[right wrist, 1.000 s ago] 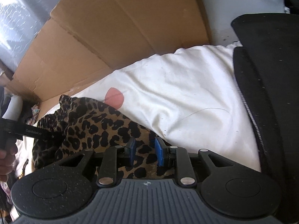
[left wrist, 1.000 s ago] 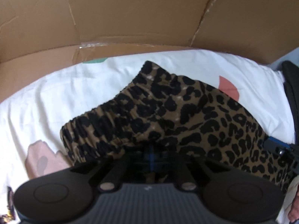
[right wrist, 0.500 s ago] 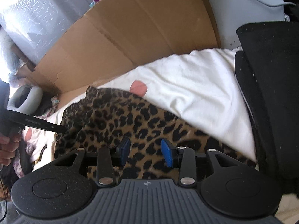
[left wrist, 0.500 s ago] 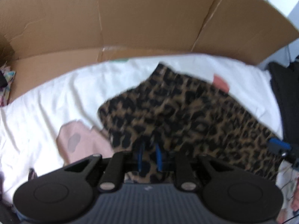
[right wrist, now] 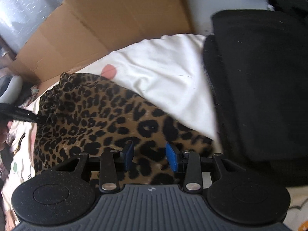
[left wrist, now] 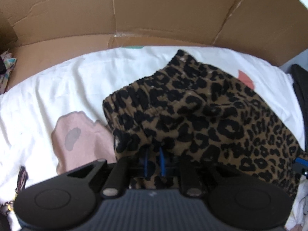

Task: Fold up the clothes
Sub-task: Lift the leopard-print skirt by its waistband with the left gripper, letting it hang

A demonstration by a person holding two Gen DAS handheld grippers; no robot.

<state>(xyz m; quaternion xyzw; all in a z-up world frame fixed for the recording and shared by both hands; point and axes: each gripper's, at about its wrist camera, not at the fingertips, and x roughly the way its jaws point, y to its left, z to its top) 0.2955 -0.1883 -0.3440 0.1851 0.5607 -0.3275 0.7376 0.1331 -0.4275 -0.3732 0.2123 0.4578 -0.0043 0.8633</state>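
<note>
From the left wrist, the leopard-print garment [left wrist: 202,115] lies on a white sheet [left wrist: 67,88] with pink patches, its gathered waistband toward the far left. A brown cardboard sheet [left wrist: 154,13] stands behind the bedding. The left gripper [left wrist: 154,160] points steeply down at the near edge of the garment. Its blue pads sit close together, and a bunched fold of the print cloth hangs over and between them. I cannot tell whether the pads are pinching that fold or merely lie under it.

From the right wrist, the same garment [right wrist: 107,119] spreads across the sheet [right wrist: 163,73], touching a black cloth [right wrist: 259,96] on the right. The right gripper [right wrist: 150,154] hovers over the near part of the garment with its blue pads apart, released, gripping nothing; the cloth lies flat below the gap. At the left edge, a dark finger of the other gripper [right wrist: 25,115] reaches to the garment's bunched end.
</note>
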